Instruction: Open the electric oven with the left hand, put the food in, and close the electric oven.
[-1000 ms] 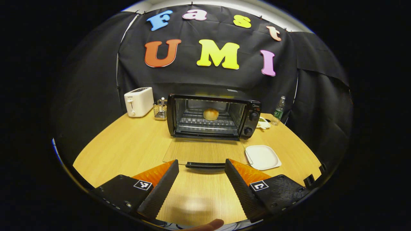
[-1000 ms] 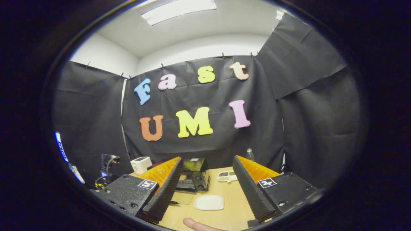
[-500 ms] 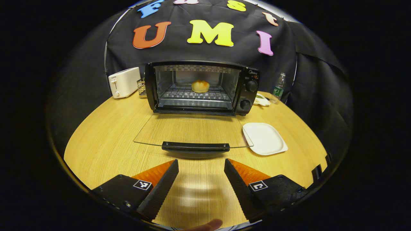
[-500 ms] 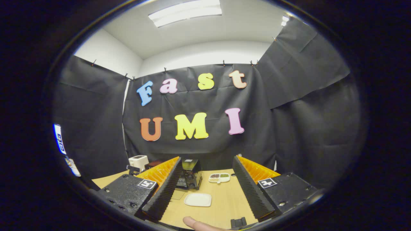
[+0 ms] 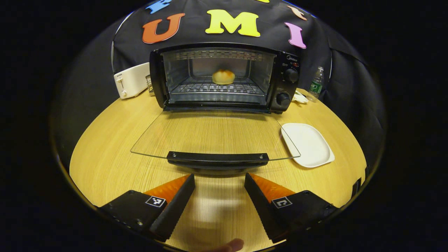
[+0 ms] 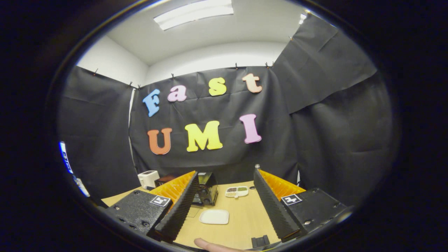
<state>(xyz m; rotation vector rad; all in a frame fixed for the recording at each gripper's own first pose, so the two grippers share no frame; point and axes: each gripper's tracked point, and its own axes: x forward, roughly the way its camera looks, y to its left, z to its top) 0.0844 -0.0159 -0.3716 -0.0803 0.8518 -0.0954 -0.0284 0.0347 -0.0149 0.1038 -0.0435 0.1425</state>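
Oven door handle [image 5: 217,159] lies just beyond the left gripper [image 5: 219,179], jaws wide and empty. One white plate [image 5: 308,144] sits beside the glass door; one bun [image 5: 223,76] rests inside the oven [image 5: 224,77]. Right gripper [image 6: 225,178] gapes wide.

Left gripper [image 5: 219,182] and right gripper [image 6: 225,180]: each with 2 wedge-shaped fingers, serrated inner faces, ribbed outer sides, black textured mounts with screws and 1 small square black-and-white marker per side.
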